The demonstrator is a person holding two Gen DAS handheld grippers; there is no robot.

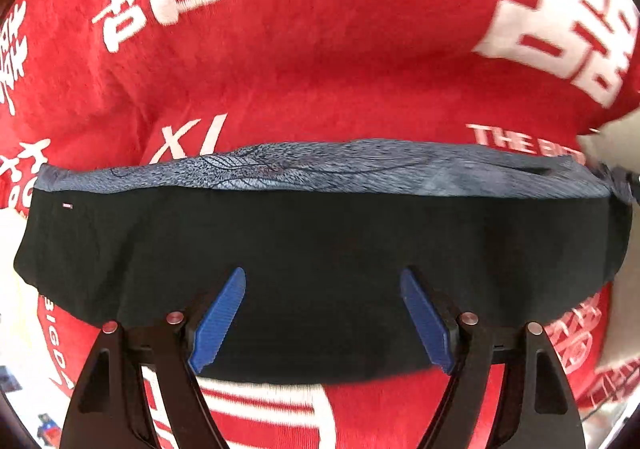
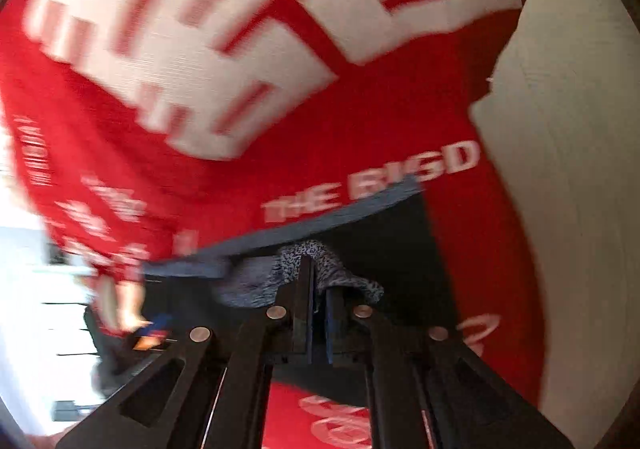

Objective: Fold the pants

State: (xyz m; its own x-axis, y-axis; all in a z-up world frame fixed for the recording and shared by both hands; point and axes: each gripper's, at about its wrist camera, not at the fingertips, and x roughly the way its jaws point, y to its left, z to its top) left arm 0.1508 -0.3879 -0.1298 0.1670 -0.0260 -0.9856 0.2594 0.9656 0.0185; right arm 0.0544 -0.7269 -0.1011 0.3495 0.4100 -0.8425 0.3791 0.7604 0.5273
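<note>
The pants (image 1: 320, 249) lie as a wide black band on the red cloth, with a grey-blue patterned strip (image 1: 320, 165) along their far edge. My left gripper (image 1: 322, 277) is open and empty above the black part, blue pads (image 1: 218, 323) spread wide. In the right wrist view my right gripper (image 2: 318, 269) is shut on a bunched bit of the grey-blue patterned fabric (image 2: 344, 273) at the pants' end; the black part (image 2: 392, 245) lies just beyond. The view is blurred by motion.
A red cloth (image 1: 320, 49) with large white characters and lettering covers the surface. Its edge shows at right, with a pale surface (image 2: 568, 169) beyond. A bright blurred area and small objects lie at the left of the right wrist view.
</note>
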